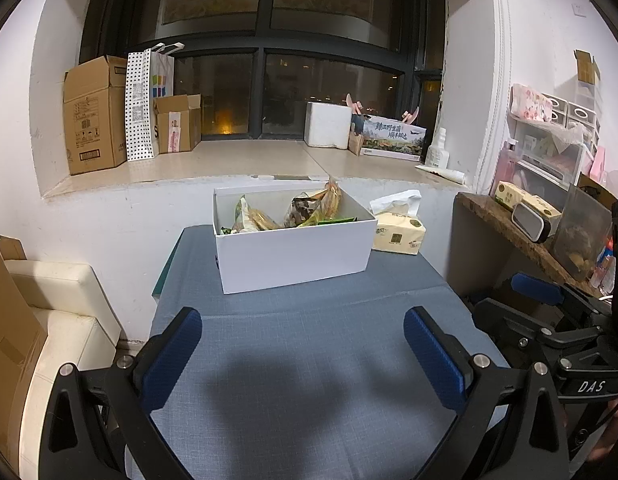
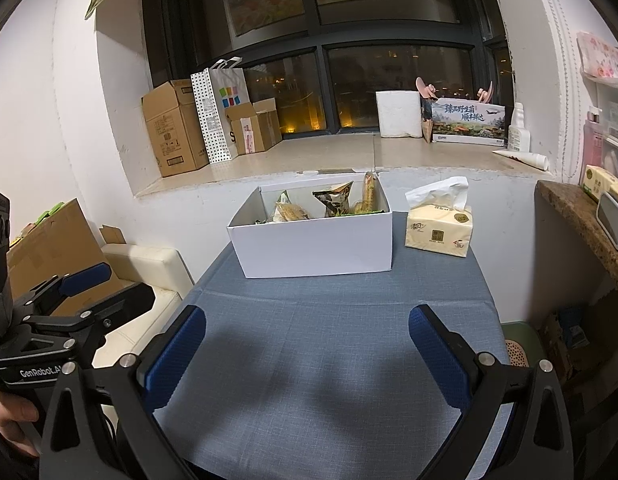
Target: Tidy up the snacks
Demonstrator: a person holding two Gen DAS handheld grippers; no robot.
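Left wrist view: your left gripper [image 1: 303, 354] hangs over the bare near part of the desk [image 1: 301, 400], which is covered in blue-grey cloth. Its jaws stand wide apart with nothing between the blue pads. The white box [image 1: 293, 252] sits at the far end of the desk, close to the wall below the window sill [image 1: 229, 162]. Several snack packets [image 1: 309, 210] lie inside it, some leaning with their tops poking above the rim. A yellow tissue pack [image 1: 399, 234] stands just beside the box's right end, a white tissue sticking out of its top. At the right edge of this view you can see part of your other tool.

In the right wrist view, your right gripper [image 2: 307, 354] is likewise over the empty near cloth, jaws spread wide and holding nothing. The box lies ahead and slightly left, the tissue pack to its right. Your left hand [image 2: 11, 412] shows at the lower left, wrapped around the handle of the left tool. Cardboard boxes [image 2: 173, 128] and a dotted paper bag [image 2: 217, 108] stand on the sill.
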